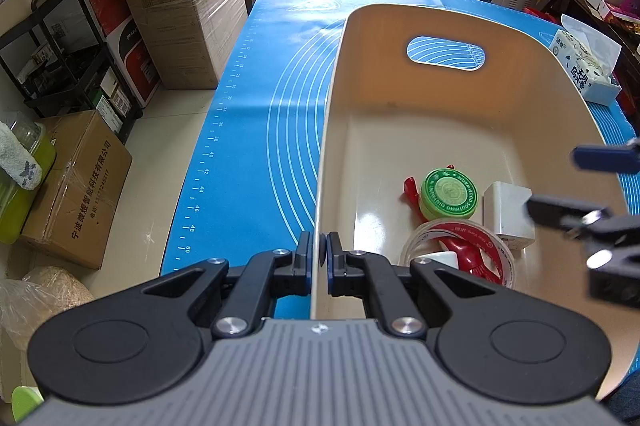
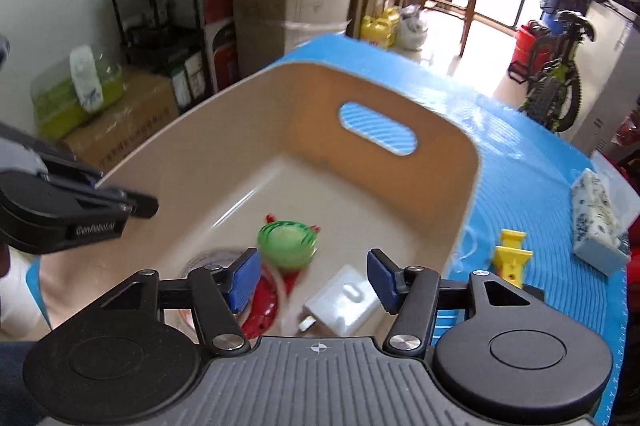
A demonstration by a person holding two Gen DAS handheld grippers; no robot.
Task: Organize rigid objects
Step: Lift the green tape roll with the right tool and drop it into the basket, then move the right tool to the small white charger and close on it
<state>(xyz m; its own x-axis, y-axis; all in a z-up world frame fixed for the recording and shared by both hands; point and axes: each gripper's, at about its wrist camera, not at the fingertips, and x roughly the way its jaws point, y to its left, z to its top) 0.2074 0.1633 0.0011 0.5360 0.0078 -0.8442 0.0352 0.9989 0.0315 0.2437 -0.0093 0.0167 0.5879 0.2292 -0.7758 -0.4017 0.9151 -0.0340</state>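
I am clamping my left gripper (image 1: 319, 253) on the bin (image 1: 400, 145) wall at lower centre, my right gripper (image 2: 312, 280) gaping empty above the charger (image 2: 344, 302) inside; lifting carelessly risks tipping everything.

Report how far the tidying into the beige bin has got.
Done: the green tin, white charger, tape roll and a red item lie inside the beige bin. In hand: the left gripper is clamped on the bin's wall, steadying it; the right gripper hangs open and empty above the charger. Left: the yellow object sits on the blue mat beside the bin.
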